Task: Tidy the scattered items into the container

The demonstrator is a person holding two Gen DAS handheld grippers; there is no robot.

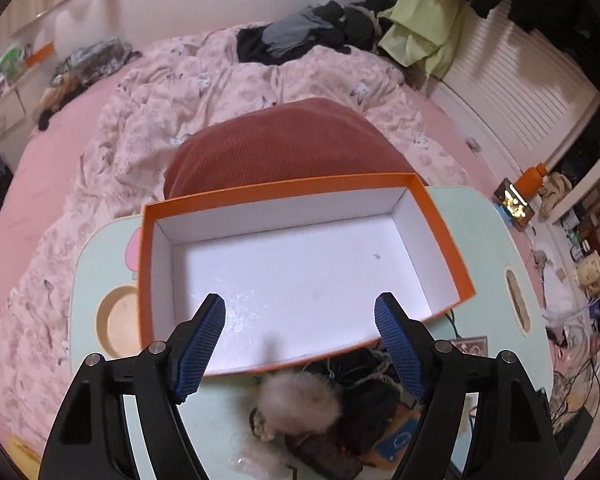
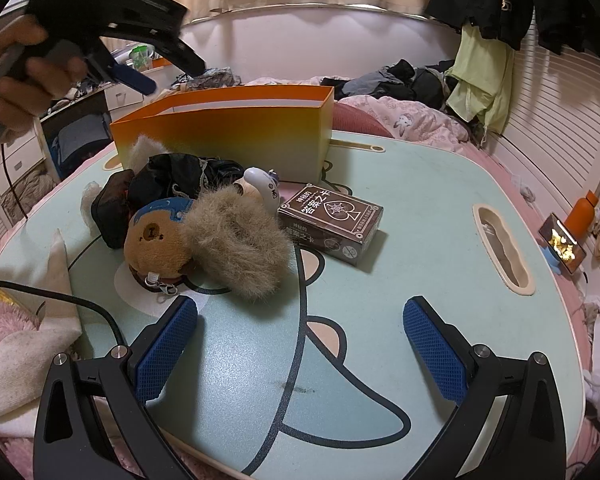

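The orange box (image 1: 440,216) with a white inside stands on the pale green lap table (image 1: 480,240). My left gripper (image 1: 300,300) hangs open above the box's near half, nothing between its pads. A faint glinting patch lies on the box floor; I cannot tell what it is. In the right wrist view, in front of the box (image 2: 220,132) lie a fluffy beige scrunchie (image 2: 240,240), a bear plush (image 2: 156,240), black cloth (image 2: 172,176), a white gadget (image 2: 260,184) and a brown card pack (image 2: 332,220). My right gripper (image 2: 300,304) stands open over bare table (image 2: 380,340).
A red cushion (image 1: 284,148) and rumpled pink bedding (image 1: 180,92) lie behind the box. A phone on a stand (image 2: 562,246) and an orange bottle (image 2: 580,212) sit at the right. A black cable (image 2: 80,304) runs in from the left. The table has a handle slot (image 2: 500,248).
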